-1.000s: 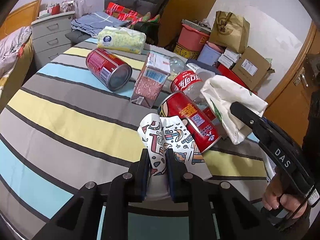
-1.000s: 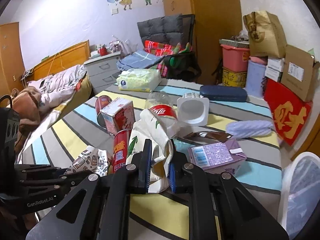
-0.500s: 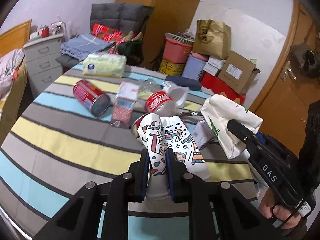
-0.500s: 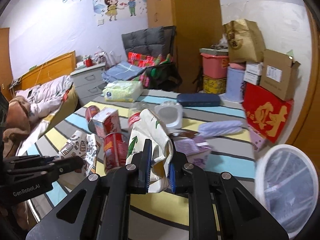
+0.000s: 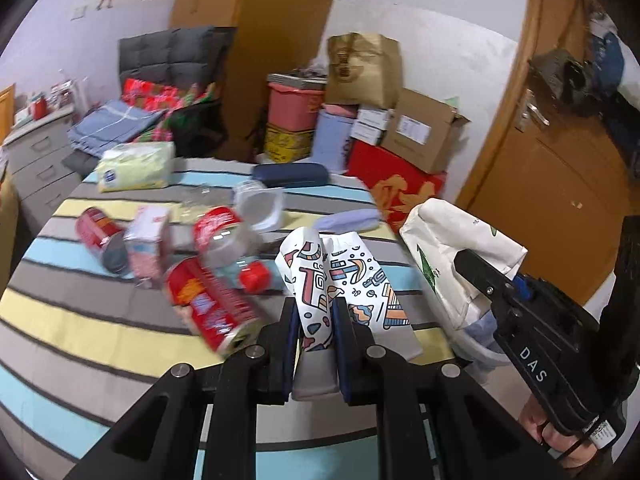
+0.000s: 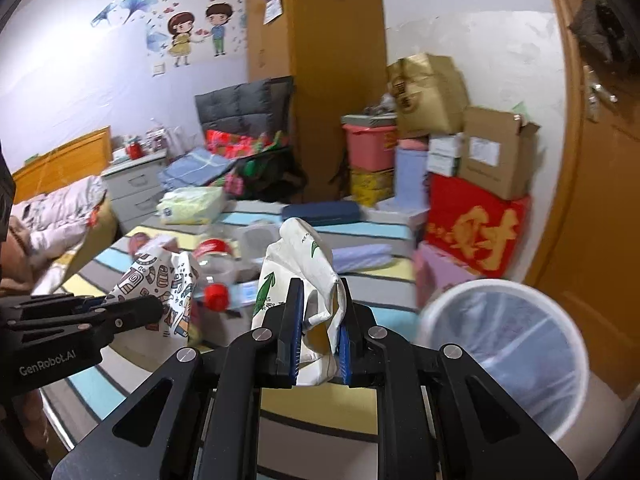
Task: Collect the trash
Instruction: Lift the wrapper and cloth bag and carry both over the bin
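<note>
Striped cloth in grey, yellow and pale blue is covering the table, with a bedroom full of boxes and bedding lying behind it. Both grippers are hanging above the table's near edge, each carrying a piece of trash.

The left gripper is pinching a crumpled paper wrapper with a colourful cartoon print; its fingers are closed tight on the wrapper's lower end, and the rest is standing up and fanning out above them. The right gripper is clamping a crumpled white paper bag with green arrow markings, its fingers shut on the bag's lower folds (the bag is bulging upward between and above them).

Just right of the right gripper, beside the table's edge, a white bin with a clear liner is standing open.

Other litter is lying on the table: 2 red cans on their sides, a small pink carton, a clear plastic bottle with a red label and red cap, and a clear plastic tub. Farther back are sitting a yellow-green tissue pack and a dark blue case.
</note>
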Demonstrator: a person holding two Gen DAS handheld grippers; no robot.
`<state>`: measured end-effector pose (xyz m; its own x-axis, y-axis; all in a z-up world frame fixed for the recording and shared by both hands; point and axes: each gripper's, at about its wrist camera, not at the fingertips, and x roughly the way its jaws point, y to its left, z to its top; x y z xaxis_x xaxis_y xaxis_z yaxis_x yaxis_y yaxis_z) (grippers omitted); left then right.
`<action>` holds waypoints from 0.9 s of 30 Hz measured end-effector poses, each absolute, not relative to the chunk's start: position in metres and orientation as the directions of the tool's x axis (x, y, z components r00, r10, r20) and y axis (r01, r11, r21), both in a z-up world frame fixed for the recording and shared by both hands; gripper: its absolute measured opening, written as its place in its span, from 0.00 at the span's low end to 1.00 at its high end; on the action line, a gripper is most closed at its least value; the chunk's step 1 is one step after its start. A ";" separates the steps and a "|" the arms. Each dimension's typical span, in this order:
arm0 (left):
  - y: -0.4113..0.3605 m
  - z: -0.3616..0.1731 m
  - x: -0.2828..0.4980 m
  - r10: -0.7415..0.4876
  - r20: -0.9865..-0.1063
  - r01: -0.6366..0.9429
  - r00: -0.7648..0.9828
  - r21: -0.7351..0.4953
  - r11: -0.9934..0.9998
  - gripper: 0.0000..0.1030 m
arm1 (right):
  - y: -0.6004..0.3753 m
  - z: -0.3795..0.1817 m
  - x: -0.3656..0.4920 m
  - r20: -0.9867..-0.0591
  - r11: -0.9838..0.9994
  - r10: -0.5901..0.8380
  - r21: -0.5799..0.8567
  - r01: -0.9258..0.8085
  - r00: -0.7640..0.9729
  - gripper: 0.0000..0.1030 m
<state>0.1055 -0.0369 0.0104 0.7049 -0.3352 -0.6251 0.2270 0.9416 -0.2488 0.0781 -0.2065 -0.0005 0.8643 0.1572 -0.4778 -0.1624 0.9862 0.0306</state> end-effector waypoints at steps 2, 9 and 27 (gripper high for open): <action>-0.052 0.014 0.106 -0.350 -0.622 0.255 0.701 -0.240 0.937 0.17 | -0.217 0.001 0.076 -0.472 0.991 0.129 0.033 -0.128 0.872 0.15; -0.103 0.021 0.112 -0.414 -0.613 0.354 0.673 -0.225 0.908 0.17 | -0.252 0.004 0.066 -0.457 0.998 0.051 0.047 -0.033 0.888 0.15; -0.215 0.016 0.137 -0.522 -0.634 0.530 0.571 -0.202 0.824 0.17 | -0.324 -0.004 0.059 -0.486 0.987 -0.127 0.030 0.161 0.865 0.15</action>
